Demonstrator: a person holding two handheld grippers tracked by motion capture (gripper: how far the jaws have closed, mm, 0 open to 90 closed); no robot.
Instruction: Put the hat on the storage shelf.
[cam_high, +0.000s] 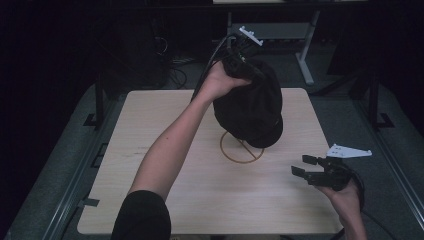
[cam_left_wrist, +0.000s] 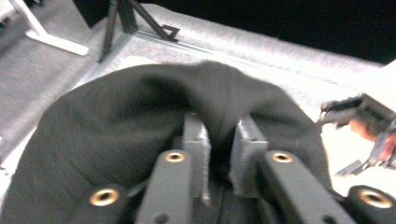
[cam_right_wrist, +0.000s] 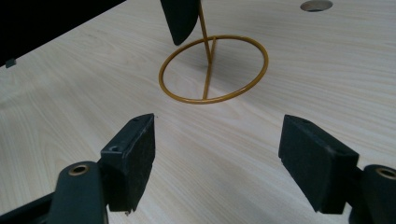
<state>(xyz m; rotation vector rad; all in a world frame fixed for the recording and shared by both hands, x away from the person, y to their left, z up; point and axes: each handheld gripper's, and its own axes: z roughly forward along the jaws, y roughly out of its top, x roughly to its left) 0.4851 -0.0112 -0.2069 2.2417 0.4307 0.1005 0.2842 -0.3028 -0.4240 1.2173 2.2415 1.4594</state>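
Note:
A black knit hat (cam_high: 252, 107) hangs over a yellow wire stand (cam_high: 235, 152) at the middle of the wooden table (cam_high: 150, 200). My left gripper (cam_high: 240, 55) is held high over the table's far side, shut on a fold at the top of the hat (cam_left_wrist: 116, 121), with fabric pinched between its jaws (cam_left_wrist: 219, 133). The stand's ring base and upright post (cam_right_wrist: 208, 60) show below the hat's lower edge (cam_right_wrist: 180, 18). My right gripper (cam_high: 304, 165) hovers low near the table's right front, open and holding nothing (cam_right_wrist: 217, 149). It is a short way off from the stand.
A round hole (cam_right_wrist: 316, 5) sits in the tabletop beyond the stand. A white desk frame leg (cam_high: 304, 60) stands on the grey floor behind the table. Metal rails run along the table's left and right sides.

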